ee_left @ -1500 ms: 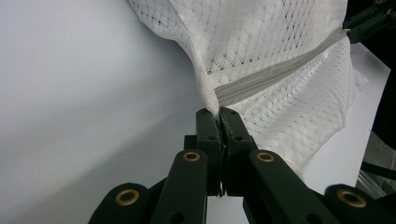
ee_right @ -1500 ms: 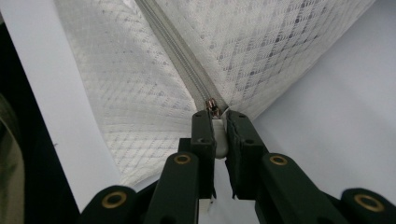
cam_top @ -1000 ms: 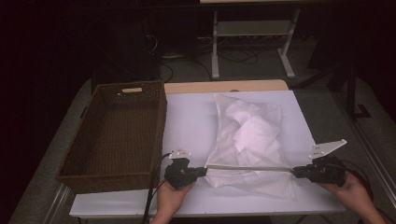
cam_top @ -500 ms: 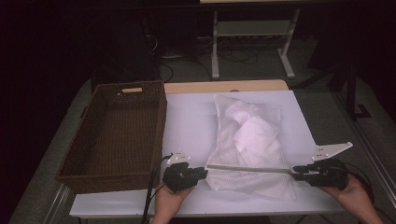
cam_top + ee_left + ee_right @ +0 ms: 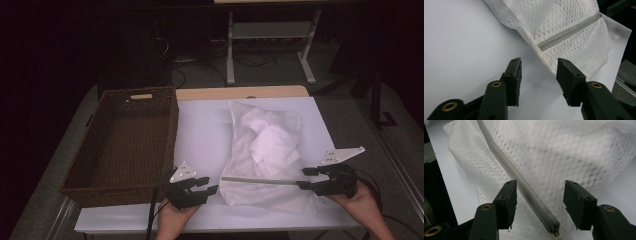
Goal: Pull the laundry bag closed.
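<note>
The white mesh laundry bag (image 5: 270,155) lies on the white table (image 5: 205,135) right of the wicker basket (image 5: 125,142), its grey zipper (image 5: 260,180) running 9-to-3 o'clock along the near end. The right gripper (image 5: 306,178), jaws apart and empty, straddles the zipper's pull end and sits nearer; the left gripper (image 5: 206,185), also spread and empty, waits just off the bag's 9 o'clock edge. White folded cloth shows inside.

left gripper (image 5: 212,186): fingers spread, low | right gripper (image 5: 306,178): fingers spread, low | each hand-held
</note>
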A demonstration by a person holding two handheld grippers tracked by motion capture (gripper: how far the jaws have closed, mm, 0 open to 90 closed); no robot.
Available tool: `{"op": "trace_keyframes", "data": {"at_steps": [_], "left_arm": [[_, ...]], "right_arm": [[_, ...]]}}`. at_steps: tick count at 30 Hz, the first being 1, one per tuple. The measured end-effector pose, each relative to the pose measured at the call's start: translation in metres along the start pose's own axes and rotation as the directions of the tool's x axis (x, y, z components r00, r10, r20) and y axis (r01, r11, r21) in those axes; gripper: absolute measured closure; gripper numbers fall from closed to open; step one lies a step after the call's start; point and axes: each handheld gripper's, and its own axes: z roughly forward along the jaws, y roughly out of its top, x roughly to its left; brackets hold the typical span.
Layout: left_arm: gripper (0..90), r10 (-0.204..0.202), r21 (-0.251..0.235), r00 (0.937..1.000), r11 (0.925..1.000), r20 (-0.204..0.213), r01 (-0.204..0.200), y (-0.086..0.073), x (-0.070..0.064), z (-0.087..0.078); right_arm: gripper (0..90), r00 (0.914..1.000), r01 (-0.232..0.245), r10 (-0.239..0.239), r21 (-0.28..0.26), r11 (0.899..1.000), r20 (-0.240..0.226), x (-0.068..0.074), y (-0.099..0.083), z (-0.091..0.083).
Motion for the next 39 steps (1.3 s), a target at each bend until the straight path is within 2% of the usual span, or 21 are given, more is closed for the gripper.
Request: {"op": "trace_keyframes", "data": {"at_steps": [7,12,17,24,30,34,39], "left_arm": [[43.7,0.047,-0.005,0.9987,0.9989,-0.018,-0.047,-0.004,-0.008,-0.002],[40.7,0.055,-0.024,0.9983,0.9982,-0.019,-0.056,-0.01,-0.01,-0.004],[36.7,0.066,-0.02,0.9976,0.9976,-0.019,-0.067,-0.012,-0.012,-0.004],[28.9,0.066,-0.018,0.9976,0.9976,-0.018,-0.067,-0.016,-0.013,-0.003],[27.9,0.075,-0.02,0.9967,0.9969,-0.031,-0.076,-0.019,-0.011,-0.004],[27.2,0.074,-0.022,0.9966,0.9969,-0.036,-0.075,-0.02,-0.009,-0.004],[26.9,0.084,-0.011,0.9955,0.9963,-0.044,-0.085,-0.022,-0.009,-0.002]], "right_arm": [[36.6,0.9999,-0.008,0.009,-0.032,0.999,0.012,0.006,-0.001,0.004],[32.9,0.9998,-0.013,0.014,-0.041,0.999,0.016,0.01,-0.005,0.004],[29.3,0.9997,-0.006,0.007,-0.034,0.999,0.025,0.017,-0.008,0.005],[27.4,0.9991,0.0,0.002,-0.051,0.999,0.043,0.024,-0.015,-0.001],[26.9,0.9973,-0.011,0.017,-0.082,0.997,0.071,0.026,-0.024,-0.004],[26.6,0.9972,-0.006,0.013,-0.099,0.995,0.073,0.029,-0.023,-0.004],[26.6,0.9978,0.015,-0.009,-0.085,0.996,0.066,0.033,-0.02,0.0]]}}
